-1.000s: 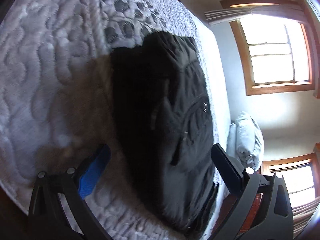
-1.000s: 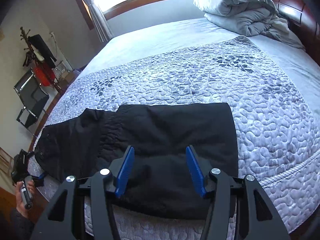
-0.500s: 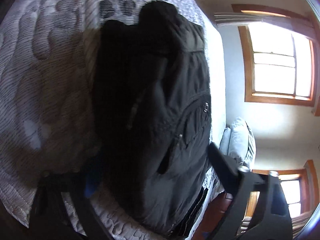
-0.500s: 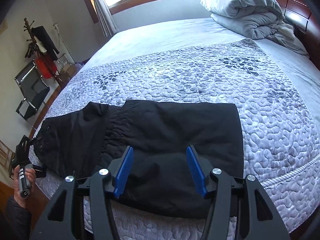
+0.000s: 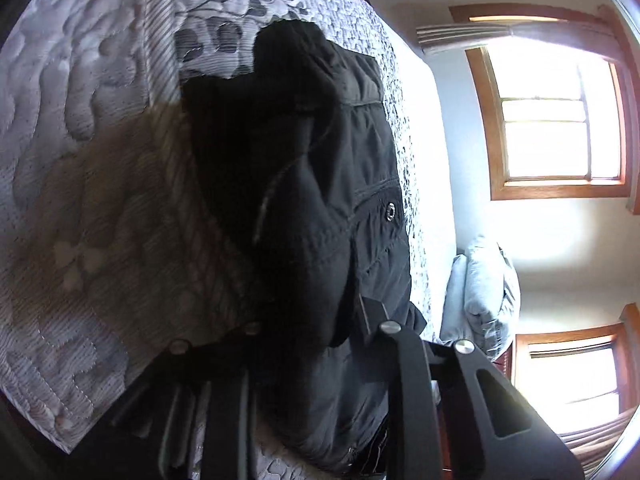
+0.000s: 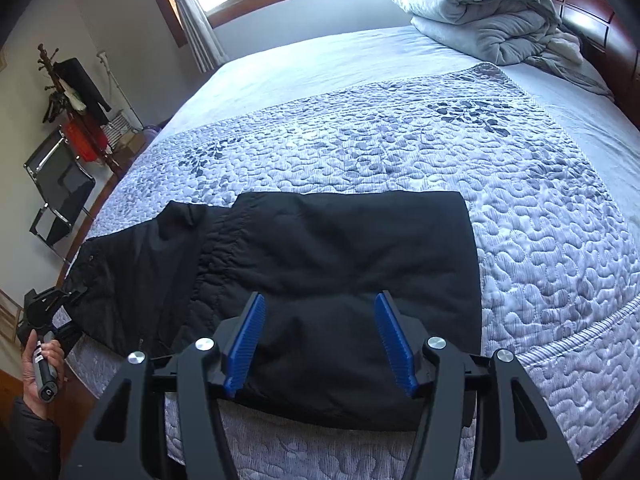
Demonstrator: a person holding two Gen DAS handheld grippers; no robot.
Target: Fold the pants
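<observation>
Black pants (image 6: 320, 264) lie partly folded near the front edge of the quilted bed (image 6: 400, 144), waist end to the left. In the left wrist view the waist end of the pants (image 5: 320, 200) is bunched up between the fingers of my left gripper (image 5: 312, 316). Its jaws are closing and pinch the fabric. The same left gripper (image 6: 52, 304) shows at the bed's left edge, held by a hand (image 6: 40, 360). My right gripper (image 6: 321, 296) hovers open over the folded leg part, blue pads (image 6: 248, 336) apart, nothing pinched.
A rolled grey duvet (image 6: 480, 4) lies at the head of the bed by the wooden headboard (image 6: 592, 20). A black chair (image 6: 60, 192) and a coat rack (image 6: 68, 92) stand on the floor to the left. The quilt's front edge runs just below the pants.
My left gripper moved in over the waist end and drew its jaws together on the fabric, which now bunches up. The right gripper kept its place.
</observation>
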